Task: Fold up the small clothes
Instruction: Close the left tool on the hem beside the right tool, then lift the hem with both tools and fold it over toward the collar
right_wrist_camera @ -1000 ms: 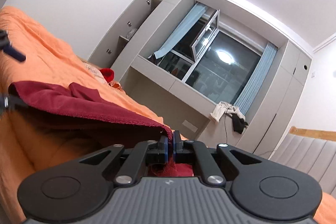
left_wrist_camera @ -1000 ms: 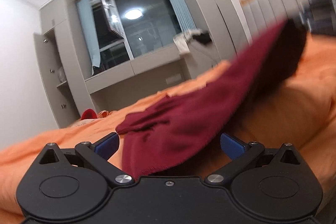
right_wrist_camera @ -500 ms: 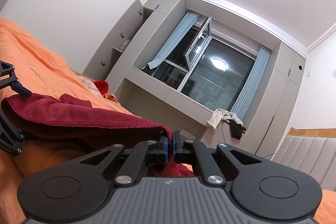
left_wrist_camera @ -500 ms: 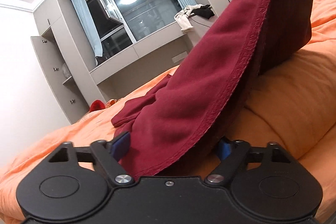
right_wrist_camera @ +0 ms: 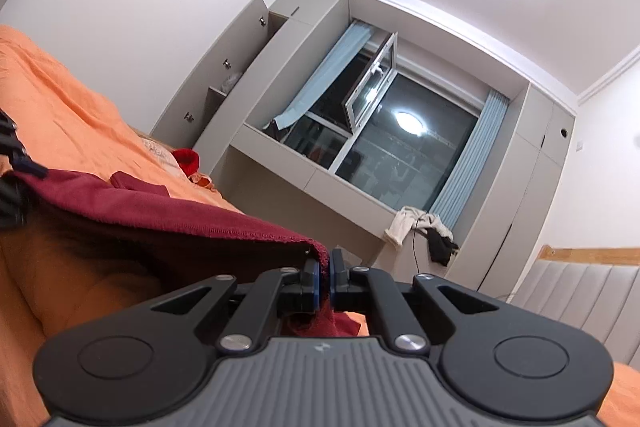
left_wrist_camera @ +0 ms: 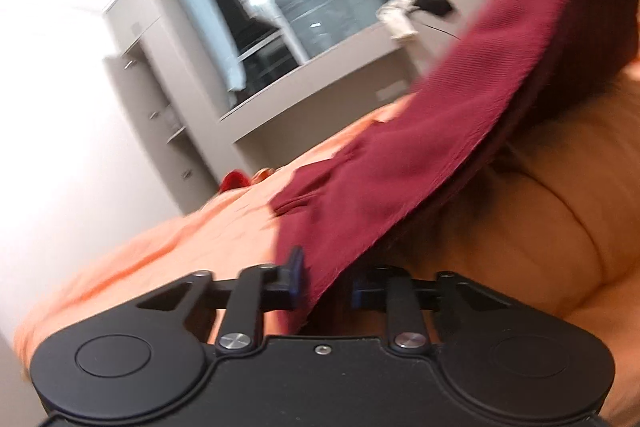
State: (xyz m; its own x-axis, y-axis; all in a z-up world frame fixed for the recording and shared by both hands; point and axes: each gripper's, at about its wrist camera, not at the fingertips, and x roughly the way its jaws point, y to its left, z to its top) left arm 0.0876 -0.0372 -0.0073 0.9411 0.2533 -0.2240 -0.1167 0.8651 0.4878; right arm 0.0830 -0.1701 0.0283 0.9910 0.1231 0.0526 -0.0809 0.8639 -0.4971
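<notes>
Maroon cloth slung between two claws over the bed

Right claw (right_wrist_camera: 324, 281) pinches the maroon cloth (right_wrist_camera: 168, 211); left claw (left_wrist_camera: 325, 281), at nine o'clock, is spread around its hem, so that corner could slip onto the orange bed (left_wrist_camera: 552, 227)

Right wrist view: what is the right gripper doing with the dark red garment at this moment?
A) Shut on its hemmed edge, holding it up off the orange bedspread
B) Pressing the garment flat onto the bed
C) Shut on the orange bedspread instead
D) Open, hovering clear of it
A: the right gripper has its blue-padded jaws closed together on the stitched edge of the dark red garment, which hangs raised above the orange bedspread.
</notes>
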